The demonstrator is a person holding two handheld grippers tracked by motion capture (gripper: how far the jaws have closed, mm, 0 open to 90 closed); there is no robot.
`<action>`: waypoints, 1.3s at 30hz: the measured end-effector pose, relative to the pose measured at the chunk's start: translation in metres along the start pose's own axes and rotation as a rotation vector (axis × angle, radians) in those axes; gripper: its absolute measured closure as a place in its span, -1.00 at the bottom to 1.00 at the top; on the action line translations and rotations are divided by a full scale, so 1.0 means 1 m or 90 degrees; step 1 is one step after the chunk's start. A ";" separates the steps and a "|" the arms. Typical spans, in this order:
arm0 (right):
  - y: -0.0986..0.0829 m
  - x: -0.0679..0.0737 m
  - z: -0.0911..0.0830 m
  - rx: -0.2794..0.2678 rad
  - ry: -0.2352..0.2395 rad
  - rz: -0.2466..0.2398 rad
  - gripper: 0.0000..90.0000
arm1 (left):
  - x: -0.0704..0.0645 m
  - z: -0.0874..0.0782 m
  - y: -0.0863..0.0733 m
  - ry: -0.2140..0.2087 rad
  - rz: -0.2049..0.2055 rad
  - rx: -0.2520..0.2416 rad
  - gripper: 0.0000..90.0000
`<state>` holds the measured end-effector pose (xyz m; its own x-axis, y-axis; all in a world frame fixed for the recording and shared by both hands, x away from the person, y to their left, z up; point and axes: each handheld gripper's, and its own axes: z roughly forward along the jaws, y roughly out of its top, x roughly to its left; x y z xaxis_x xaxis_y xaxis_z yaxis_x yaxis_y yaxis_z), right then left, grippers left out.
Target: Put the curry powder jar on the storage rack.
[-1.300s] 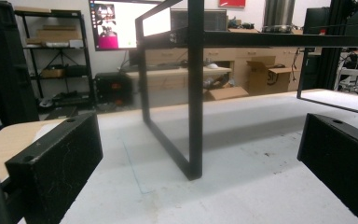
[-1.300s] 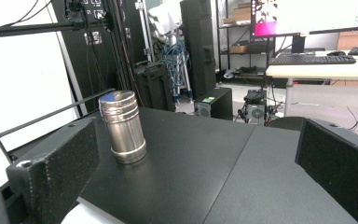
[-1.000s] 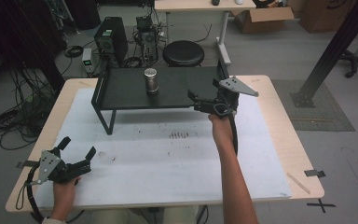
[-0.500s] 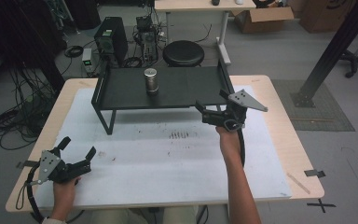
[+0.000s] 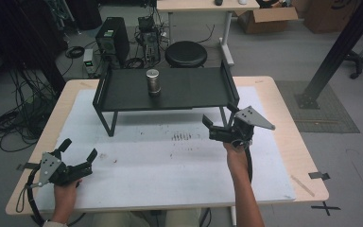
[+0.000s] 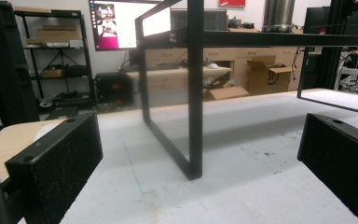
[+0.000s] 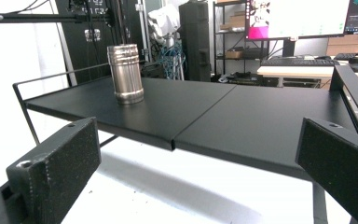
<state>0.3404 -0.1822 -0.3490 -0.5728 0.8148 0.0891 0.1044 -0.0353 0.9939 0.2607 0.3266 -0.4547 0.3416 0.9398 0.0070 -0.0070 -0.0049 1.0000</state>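
A steel cup (image 5: 152, 81) stands upright on a low black shelf (image 5: 189, 90) at the far middle of the table. My right gripper (image 5: 219, 115) hovers open just in front of the shelf's right end, empty. In the right gripper view the cup (image 7: 126, 73) sits at the far left of the shelf top (image 7: 242, 116), well beyond the open right gripper (image 7: 200, 140). My left gripper (image 5: 79, 149) rests open near the table's front left corner, holding nothing. In the left gripper view, the left gripper (image 6: 200, 140) faces a black shelf leg (image 6: 195, 93).
A white mat (image 5: 170, 165) covers most of the wooden table (image 5: 288, 118). A strip of black tape (image 5: 319, 175) lies near the right edge. Behind the table are a round stool (image 5: 185, 53) and a computer tower (image 5: 111, 35).
My right gripper has drawn back from the shelf toward the person and dropped lower, staying open. The left gripper and the cup have not moved.
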 end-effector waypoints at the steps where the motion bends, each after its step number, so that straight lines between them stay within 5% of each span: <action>1: -0.001 0.000 -0.001 0.001 -0.002 -0.001 -1.00 | 0.000 0.000 0.000 0.000 0.000 0.000 -1.00; 39: -0.064 0.005 -0.035 -0.007 -0.056 -0.027 -1.00 | 0.000 0.000 0.000 0.000 0.001 -0.001 -0.99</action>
<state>0.3031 -0.1962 -0.4097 -0.5032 0.8632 0.0413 0.0726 -0.0054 0.9973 0.2607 0.3264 -0.4547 0.3417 0.9398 0.0092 -0.0087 -0.0066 0.9999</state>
